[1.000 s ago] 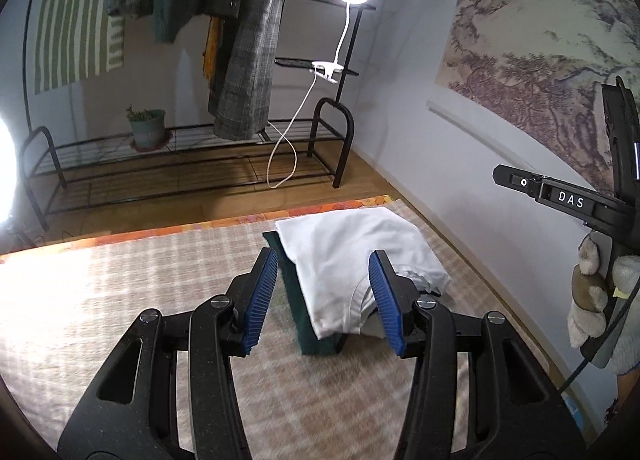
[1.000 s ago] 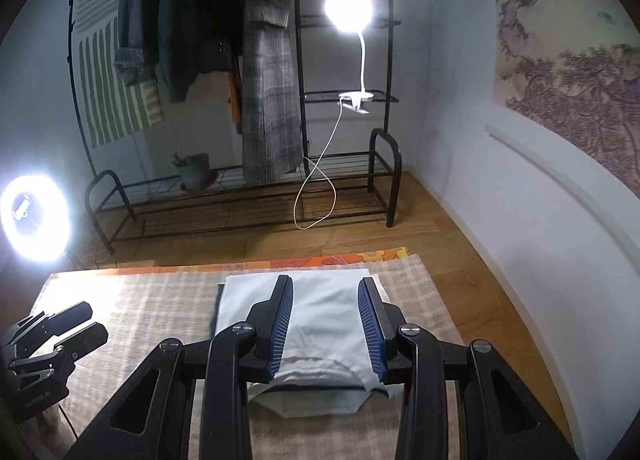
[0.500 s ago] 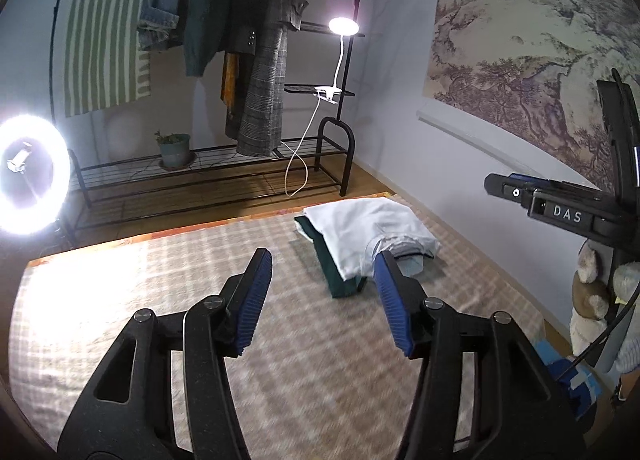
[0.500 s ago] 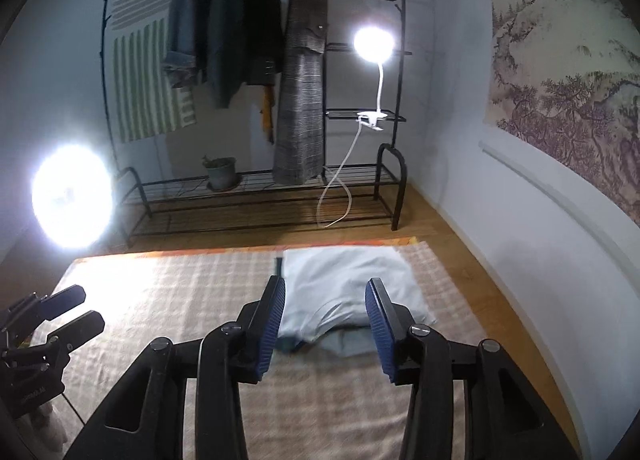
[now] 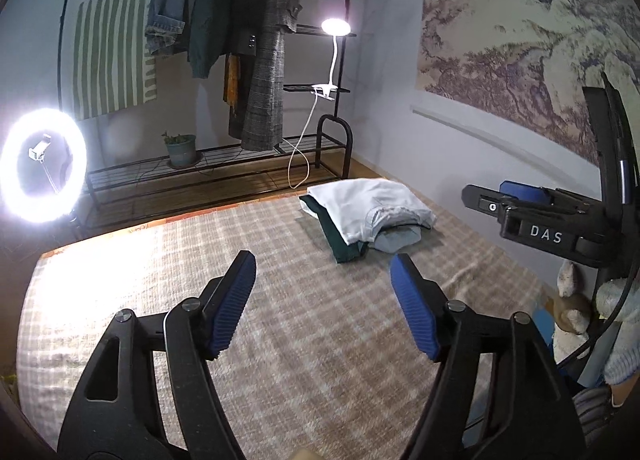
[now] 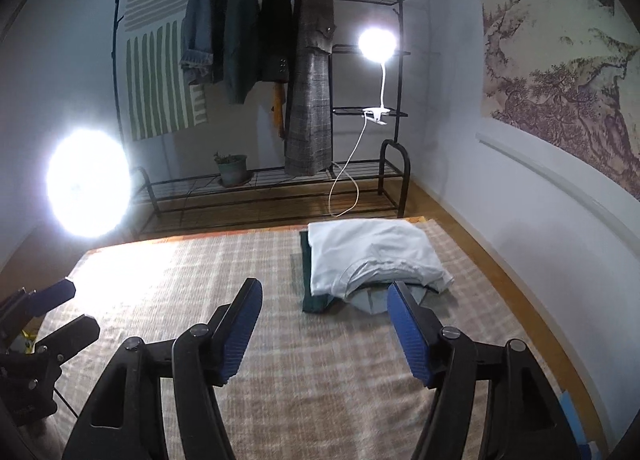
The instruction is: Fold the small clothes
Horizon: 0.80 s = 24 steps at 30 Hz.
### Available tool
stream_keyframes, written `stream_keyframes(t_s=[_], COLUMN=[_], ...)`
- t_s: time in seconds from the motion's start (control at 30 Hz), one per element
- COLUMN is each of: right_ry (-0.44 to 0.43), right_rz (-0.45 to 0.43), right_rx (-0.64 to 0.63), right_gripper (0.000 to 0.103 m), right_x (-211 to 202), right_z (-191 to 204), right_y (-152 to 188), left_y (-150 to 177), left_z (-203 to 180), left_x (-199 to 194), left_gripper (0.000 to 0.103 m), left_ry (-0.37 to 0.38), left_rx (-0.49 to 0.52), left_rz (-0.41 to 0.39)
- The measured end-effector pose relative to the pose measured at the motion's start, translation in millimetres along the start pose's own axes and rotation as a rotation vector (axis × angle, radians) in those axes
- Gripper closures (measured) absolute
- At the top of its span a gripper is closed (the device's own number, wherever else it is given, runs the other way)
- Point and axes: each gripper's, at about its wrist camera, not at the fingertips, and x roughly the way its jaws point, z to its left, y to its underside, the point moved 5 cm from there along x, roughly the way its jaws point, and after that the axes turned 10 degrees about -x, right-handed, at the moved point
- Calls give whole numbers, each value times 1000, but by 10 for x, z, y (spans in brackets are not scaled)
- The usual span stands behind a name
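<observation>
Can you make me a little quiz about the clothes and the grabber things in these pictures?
1. True or false: the left gripper is squeezing the white shirt.
2. What lies right under the white shirt, sticking out at its left edge? A) a green garment B) a red towel C) a blue sock
3. Fill in: the clothes pile sits on a checked ____.

Key
1. False. Both the left gripper and the right gripper are open, empty and short of the pile.
2. A. A grey piece also peeks out at the front.
3. Blanket.
</observation>
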Motion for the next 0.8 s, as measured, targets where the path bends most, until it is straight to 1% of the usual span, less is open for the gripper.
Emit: stream_keyframes(t_s=[0.03, 0.07, 0.1, 0.2, 0.3, 0.37, 0.47, 0.6, 0.8], right_ry=[3, 6, 10, 27, 46, 54, 52, 53, 39], right_rz=[-1, -2, -5, -13, -31, -39, -36, -33, -26], right_rx=[2, 4, 8, 4, 15, 36, 51, 30, 21], right_gripper=[30, 23, 20, 16, 6, 1, 0, 0, 0], right_x=[-5, -6, -12, -13, -15, -13, 20, 62, 116], right_z=[28, 38, 51, 63, 46, 30, 19, 81, 159], right_y=[40, 68, 98, 142, 184, 232, 243, 244, 244], left_y=[23, 39, 52, 84, 107, 125, 170, 213, 244], left_z=[-11, -3, 1, 18, 15, 29, 44, 62, 78], left_x=[-9, -23, -36, -77, -98, -94, -69, -72, -77], left_gripper=[27, 25, 24, 18, 12, 3, 0, 0, 0], left_ry=[-2, -4, -3, -3, -15, -19, -52, -42, -54], left_rx=[12, 16, 18, 25, 46, 58, 74, 67, 52], left_rz=[-1, -3, -8, -22, -40, -36, -17, -11, 4])
